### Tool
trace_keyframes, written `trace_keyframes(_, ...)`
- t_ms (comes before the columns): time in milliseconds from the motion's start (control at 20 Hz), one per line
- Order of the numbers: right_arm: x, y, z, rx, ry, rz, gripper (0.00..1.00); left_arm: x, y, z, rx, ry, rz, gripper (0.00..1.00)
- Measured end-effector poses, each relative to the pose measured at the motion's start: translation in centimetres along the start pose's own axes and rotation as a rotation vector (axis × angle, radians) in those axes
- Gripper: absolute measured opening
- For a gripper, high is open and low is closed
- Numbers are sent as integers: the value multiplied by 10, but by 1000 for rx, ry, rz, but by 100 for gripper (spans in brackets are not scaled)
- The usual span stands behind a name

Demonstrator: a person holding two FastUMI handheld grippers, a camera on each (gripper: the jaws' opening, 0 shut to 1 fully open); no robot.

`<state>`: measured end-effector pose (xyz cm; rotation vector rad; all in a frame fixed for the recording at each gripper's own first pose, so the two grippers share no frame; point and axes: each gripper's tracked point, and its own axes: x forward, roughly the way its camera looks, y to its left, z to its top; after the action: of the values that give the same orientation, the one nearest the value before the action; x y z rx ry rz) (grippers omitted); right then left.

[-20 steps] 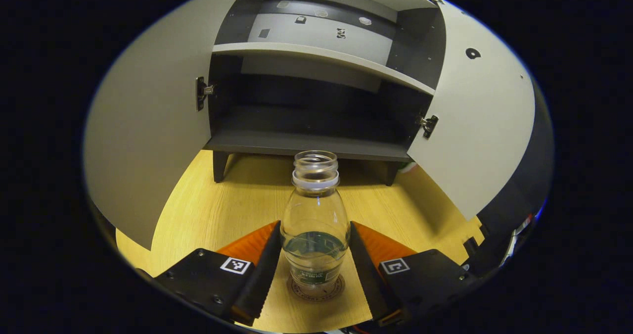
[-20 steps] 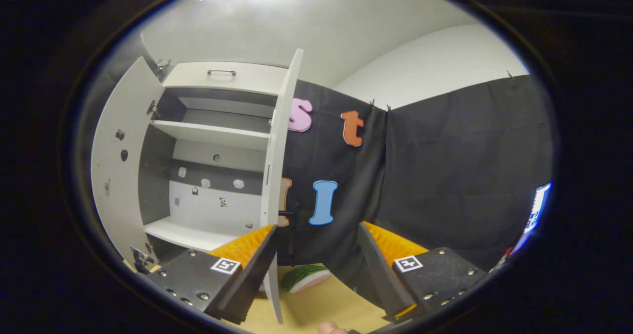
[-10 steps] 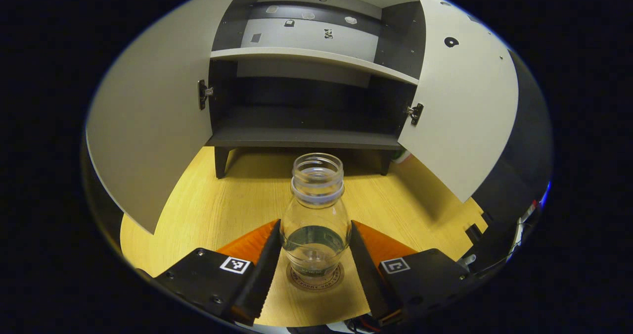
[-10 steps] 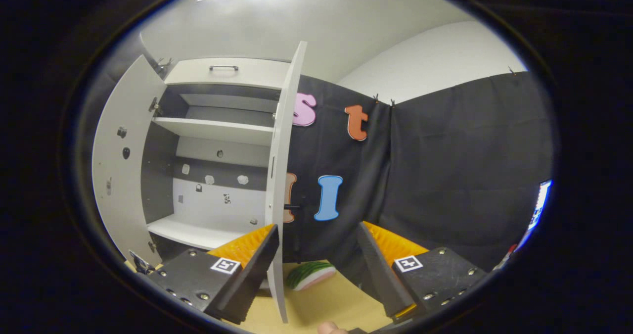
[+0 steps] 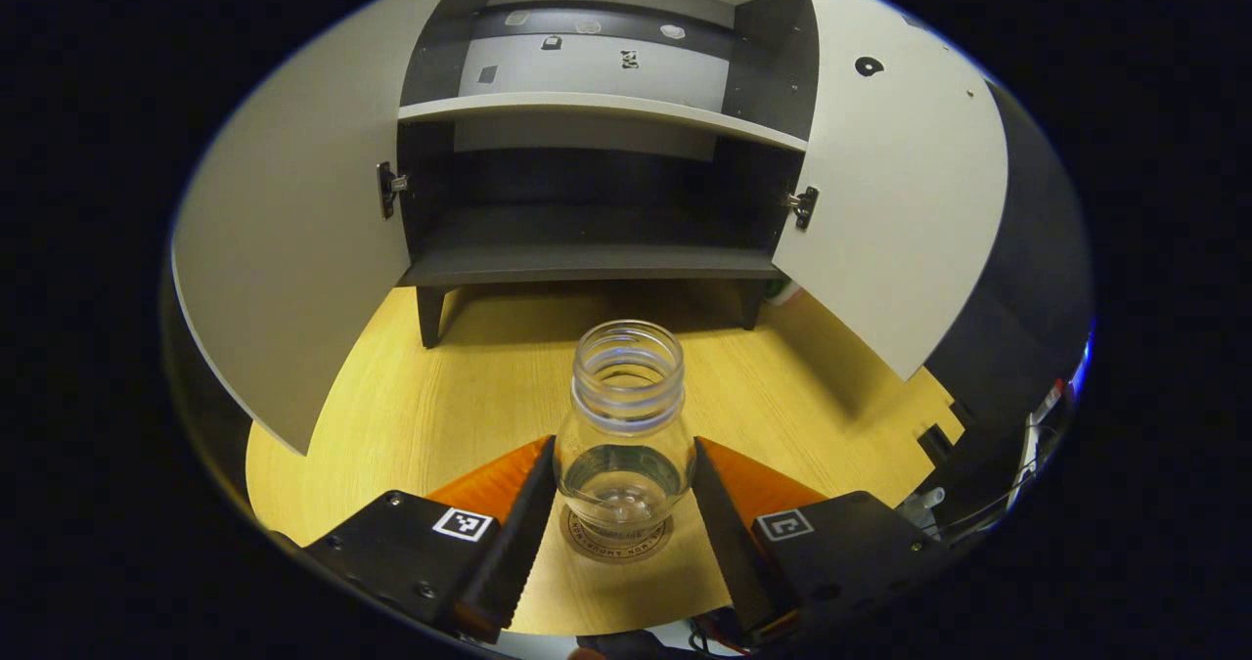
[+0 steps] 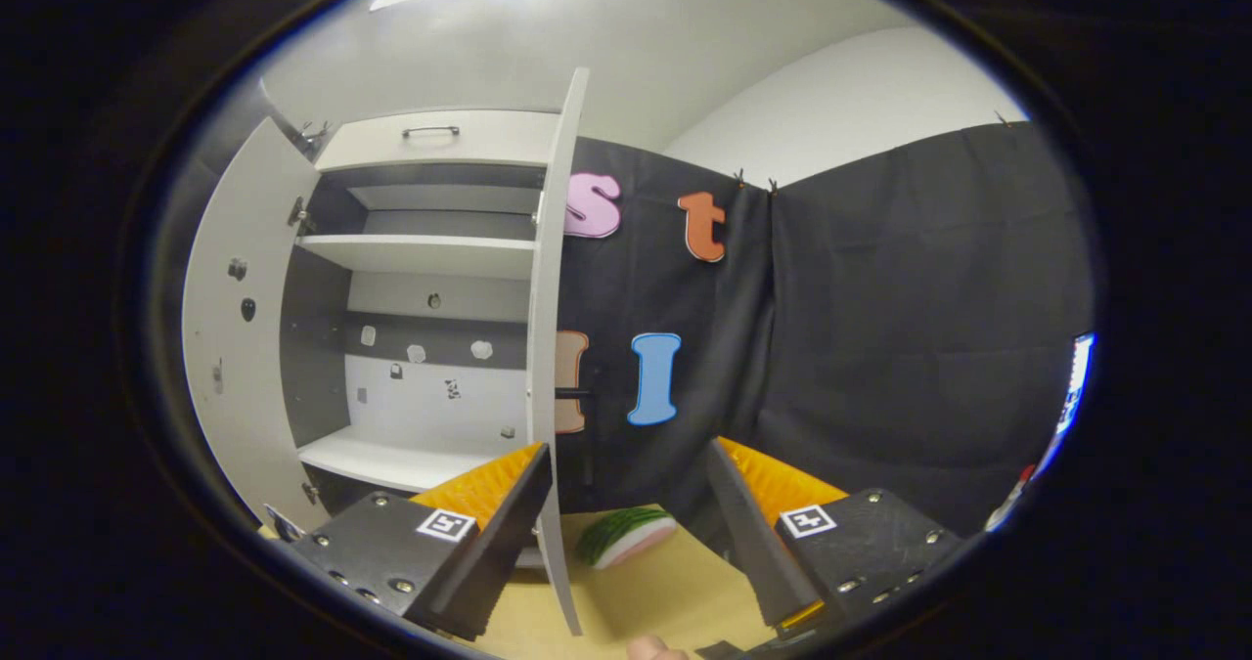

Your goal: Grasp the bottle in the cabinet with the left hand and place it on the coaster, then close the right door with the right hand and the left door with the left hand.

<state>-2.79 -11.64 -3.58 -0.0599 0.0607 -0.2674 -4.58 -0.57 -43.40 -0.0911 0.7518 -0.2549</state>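
Observation:
A clear, uncapped bottle (image 5: 624, 386) stands upright between the orange fingers (image 5: 509, 474) of my left gripper (image 5: 624, 445), which is shut on its lower body. Its base sits over the round brown coaster (image 5: 618, 546) on the wooden table (image 5: 440, 416); whether it touches, I cannot tell. Beyond it the cabinet (image 5: 587, 261) has its left door (image 5: 293, 249) and right door (image 5: 900, 200) swung wide. My right gripper (image 6: 631, 450) is open and holds nothing. It points at the front edge of the right door (image 6: 546, 347), with the left door (image 6: 240, 347) farther off.
The cabinet's lower dark shelf and the white shelf (image 5: 587, 105) above it hold nothing. A toy watermelon slice (image 6: 626, 535) lies on the table by the cabinet's right foot, beyond the open right door. A person's fingertip (image 6: 650, 650) shows at the bottom edge.
The left gripper has tilted and come down with the bottle, so the coaster now lies right under its base. The right gripper has drifted slightly and stays open.

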Motion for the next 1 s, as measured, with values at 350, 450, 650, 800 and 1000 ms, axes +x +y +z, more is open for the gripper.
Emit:
trace_keyframes(350, 1, -1, -2, -2, 7, -11, 98, 1, -11, 12, 2, -31, 0, 86)
trace_keyframes(450, 1, -2, -2, 2, 3, -13, 97, -2, -10, 16, 27, -30, 10, 91)
trace_keyframes(650, 0, 0, -3, -3, 6, -12, 97, -15, -17, 32, 38, -70, -2, 88)
trace_keyframes(800, 0, 1, -4, 2, 13, -8, 97, -27, -19, 47, 44, -110, -1, 88)
trace_keyframes(1000, -1, 0, -4, -2, 9, 0, 98, -49, -26, 77, 47, -175, -3, 88)
